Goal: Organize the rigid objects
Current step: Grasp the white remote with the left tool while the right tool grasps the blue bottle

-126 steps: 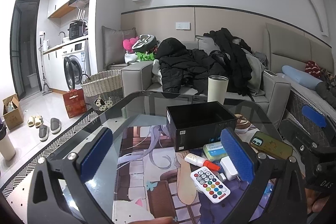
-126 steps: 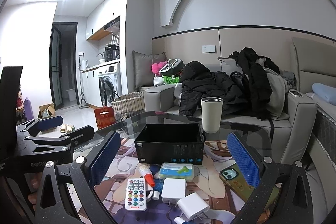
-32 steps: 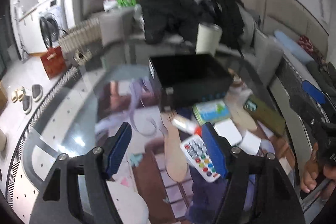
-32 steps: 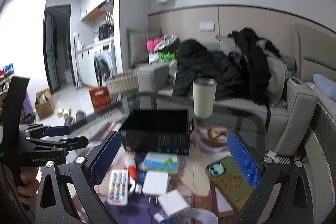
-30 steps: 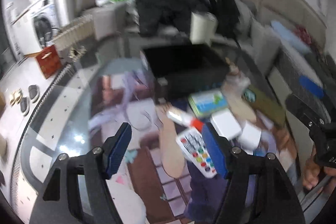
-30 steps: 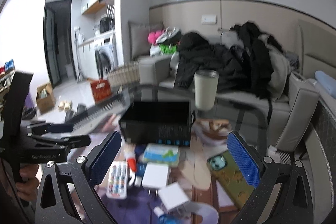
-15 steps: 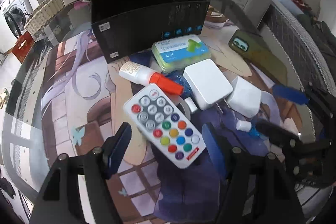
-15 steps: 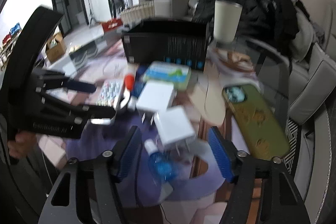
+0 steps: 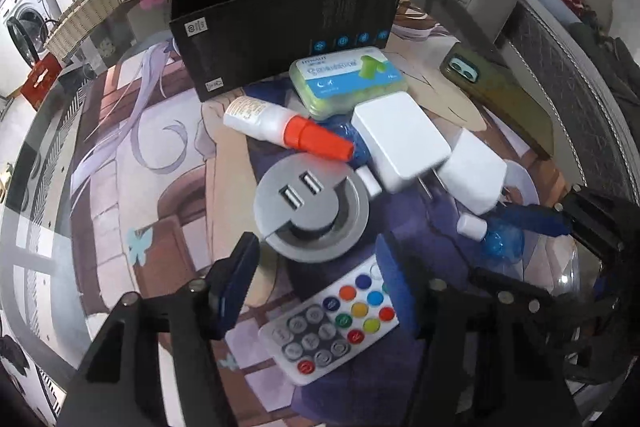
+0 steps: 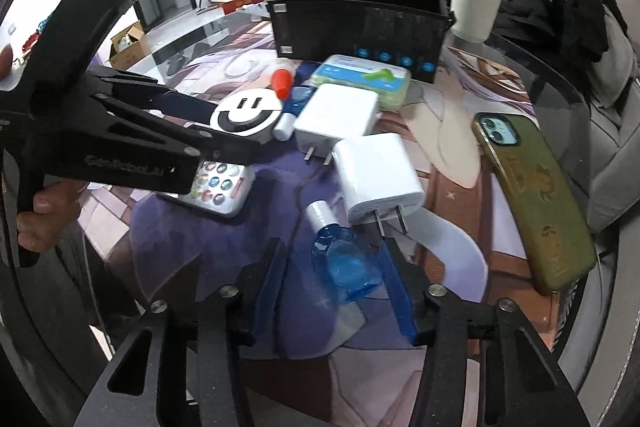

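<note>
Left gripper [image 9: 316, 267]: jaws closing astride remote control [image 9: 330, 323], contact not confirmed. Right gripper [image 10: 332, 267]: jaws closing astride blue bottle [image 10: 346, 265], not yet clamped. Black box [image 9: 280, 23] beyond clutter; its interior hidden. Chargers, glue and case on table [image 9: 60, 155]: sorting barely started.

The desk [image 9: 52, 163] has a glossy glass top over a printed mat. The black box [image 9: 280, 23] looks like matt card. Both chargers [image 10: 378, 179] are smooth white plastic with metal prongs, and the remote [image 9: 332, 327] is white plastic with glossy coloured buttons. The small bottle [image 10: 346, 267] is clear blue plastic. The phone [image 10: 536, 195] wears a matt olive case. Each tool [image 10: 332, 291] is matt black with textured blue pads [image 9: 236, 279].
</note>
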The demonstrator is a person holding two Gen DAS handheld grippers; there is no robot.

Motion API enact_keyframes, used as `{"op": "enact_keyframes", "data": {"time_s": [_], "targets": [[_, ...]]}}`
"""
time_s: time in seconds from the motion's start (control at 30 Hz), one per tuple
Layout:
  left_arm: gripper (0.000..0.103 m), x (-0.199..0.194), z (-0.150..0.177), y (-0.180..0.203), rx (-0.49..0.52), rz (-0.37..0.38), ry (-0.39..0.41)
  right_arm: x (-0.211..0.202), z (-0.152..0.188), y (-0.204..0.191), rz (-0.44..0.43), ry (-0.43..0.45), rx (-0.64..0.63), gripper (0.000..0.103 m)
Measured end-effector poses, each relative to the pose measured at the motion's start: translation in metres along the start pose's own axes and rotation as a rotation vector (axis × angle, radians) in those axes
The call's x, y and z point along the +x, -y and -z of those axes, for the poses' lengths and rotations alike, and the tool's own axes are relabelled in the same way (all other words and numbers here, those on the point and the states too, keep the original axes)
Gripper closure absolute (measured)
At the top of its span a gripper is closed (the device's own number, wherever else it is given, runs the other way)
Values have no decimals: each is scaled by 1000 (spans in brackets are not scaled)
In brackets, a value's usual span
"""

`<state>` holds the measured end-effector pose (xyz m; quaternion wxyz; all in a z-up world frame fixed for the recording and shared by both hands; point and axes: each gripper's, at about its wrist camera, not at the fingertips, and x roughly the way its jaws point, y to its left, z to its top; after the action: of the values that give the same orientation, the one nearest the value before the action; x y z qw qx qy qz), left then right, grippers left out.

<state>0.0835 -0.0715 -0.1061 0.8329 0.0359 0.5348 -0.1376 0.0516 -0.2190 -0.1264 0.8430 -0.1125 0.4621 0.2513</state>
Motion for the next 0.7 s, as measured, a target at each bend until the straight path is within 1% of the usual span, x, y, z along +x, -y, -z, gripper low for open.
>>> {"op": "enact_keyframes", "data": {"time_s": [0.07,0.13,0.2,0.23,0.27,0.3,0.33,0.4,0.43,0.5,0.53,0.57,0.63,0.7], "targets": [[43,-3,5,-3,4,11,-2,1,-2,-5,-11,-2,-4,58],[43,-6,11,-3,26,28,-10,2,-5,-10,-17,-5,-8,64],[42,-9,18,-2,64,60,-23,5,-8,-16,-24,-7,-16,68],[41,-10,22,2,103,84,-35,6,-9,-18,-24,-9,-17,71],[35,-12,25,6,133,90,-41,7,-11,-19,-30,-12,-15,71],[32,-12,29,10,180,89,-56,8,-14,-19,-37,-14,-6,71],[30,-12,32,13,207,83,-53,10,-16,-20,-38,-17,2,71],[31,-13,36,16,234,69,-41,11,-18,-23,-37,-20,2,71],[33,-13,36,17,246,63,-38,12,-18,-25,-35,-20,0,71],[47,-15,36,16,239,50,-25,12,-19,-30,-34,-21,2,71],[60,-17,35,14,232,47,-21,12,-18,-31,-37,-21,3,71],[65,-18,34,12,221,49,-23,11,-18,-33,-46,-21,5,72],[65,-20,35,4,176,55,-20,10,-17,-38,-83,-20,7,71],[65,-22,38,-2,159,49,-18,11,-18,-44,-88,-21,-13,71]]}}
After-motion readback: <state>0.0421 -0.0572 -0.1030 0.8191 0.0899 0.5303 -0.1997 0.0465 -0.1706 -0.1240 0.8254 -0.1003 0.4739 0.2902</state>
